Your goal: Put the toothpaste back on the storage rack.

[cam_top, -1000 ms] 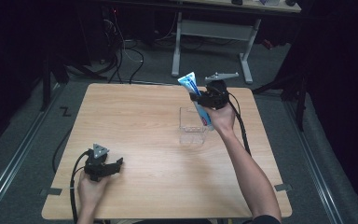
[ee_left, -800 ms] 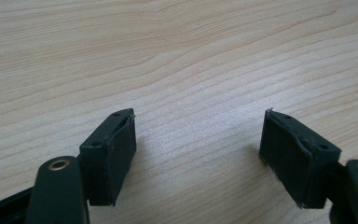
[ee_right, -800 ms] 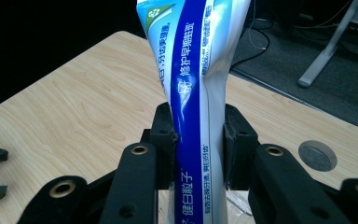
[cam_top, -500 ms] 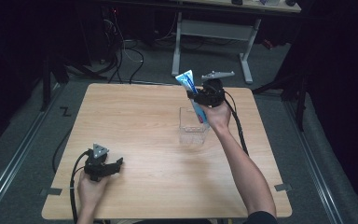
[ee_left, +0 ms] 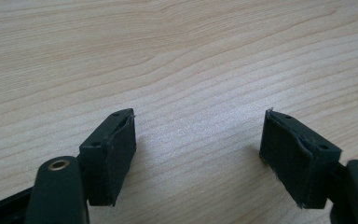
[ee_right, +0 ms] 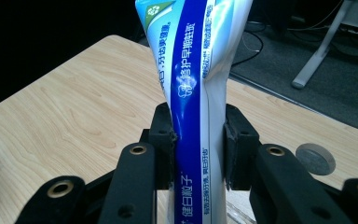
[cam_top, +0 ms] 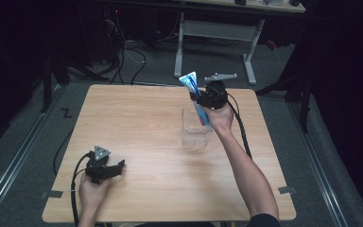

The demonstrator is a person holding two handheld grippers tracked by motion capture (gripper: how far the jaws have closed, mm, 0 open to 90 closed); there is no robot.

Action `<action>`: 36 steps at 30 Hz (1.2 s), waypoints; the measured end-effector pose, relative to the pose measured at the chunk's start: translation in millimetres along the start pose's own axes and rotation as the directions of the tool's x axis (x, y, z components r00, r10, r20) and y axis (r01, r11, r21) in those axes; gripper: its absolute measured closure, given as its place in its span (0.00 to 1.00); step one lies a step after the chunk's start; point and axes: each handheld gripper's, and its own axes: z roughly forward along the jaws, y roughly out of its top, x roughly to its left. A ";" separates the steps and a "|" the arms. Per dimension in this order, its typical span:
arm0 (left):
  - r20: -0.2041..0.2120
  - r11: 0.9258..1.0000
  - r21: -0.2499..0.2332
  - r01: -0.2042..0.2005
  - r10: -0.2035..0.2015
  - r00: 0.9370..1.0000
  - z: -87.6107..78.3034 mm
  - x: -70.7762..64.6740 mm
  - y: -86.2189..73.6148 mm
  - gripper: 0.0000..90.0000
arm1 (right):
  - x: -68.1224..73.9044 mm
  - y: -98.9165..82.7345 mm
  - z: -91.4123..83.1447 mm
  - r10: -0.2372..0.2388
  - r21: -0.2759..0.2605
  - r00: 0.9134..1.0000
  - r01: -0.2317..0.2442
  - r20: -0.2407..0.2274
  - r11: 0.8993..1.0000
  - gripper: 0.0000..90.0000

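toothpaste tube [cam_top: 199,106] in clear box [cam_top: 194,137], on table [cam_top: 151,118]

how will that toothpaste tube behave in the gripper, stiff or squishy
Probably squishy: the tube pinches in where the right gripper clamps it. Its glossy skin looks slippery, so it might slide under a light grip. Held at mid-body with its lower end in the clear box, it may sag or swing a little.

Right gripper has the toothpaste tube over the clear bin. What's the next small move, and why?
Probably lower the right gripper a little: its jaws clamp the toothpaste tube, whose lower end is in the clear bin while the tube tilts up out of it.
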 end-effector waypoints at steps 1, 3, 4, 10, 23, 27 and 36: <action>0.000 1.000 0.000 0.000 0.000 1.000 0.0 0.0 0.0 0.30 | -0.7 -1.0 0.7 0.003 -0.002 1.000 -0.003 -0.001 1.000 0.77; -0.001 1.000 0.000 -0.001 0.001 1.000 0.0 -0.1 0.0 0.30 | -2.5 -2.9 2.3 0.015 -0.001 1.000 -0.015 -0.004 1.000 0.77; -0.001 1.000 0.000 -0.001 0.001 1.000 0.0 -0.1 0.0 0.30 | -3.2 -4.0 2.8 0.021 -0.002 1.000 -0.021 -0.003 1.000 0.77; -0.003 1.000 -0.001 -0.002 0.002 1.000 0.2 -0.3 0.0 0.30 | -5.6 -8.0 2.2 0.037 -0.015 0.999 -0.038 -0.012 0.999 0.77; -0.002 1.000 -0.001 -0.001 0.001 1.000 0.2 -0.2 -0.1 0.30 | -4.7 -8.3 1.9 0.020 -0.021 1.000 -0.020 -0.001 1.000 0.77; -0.002 1.000 -0.001 -0.001 0.001 1.000 0.1 -0.2 -0.1 0.30 | -4.9 -11.7 2.3 0.024 -0.018 1.000 -0.024 -0.002 1.000 0.77; -0.003 1.000 -0.002 -0.001 0.001 1.000 0.3 -0.5 -0.1 0.30 | -8.4 -25.2 1.3 0.031 0.002 0.999 -0.031 -0.006 1.000 0.77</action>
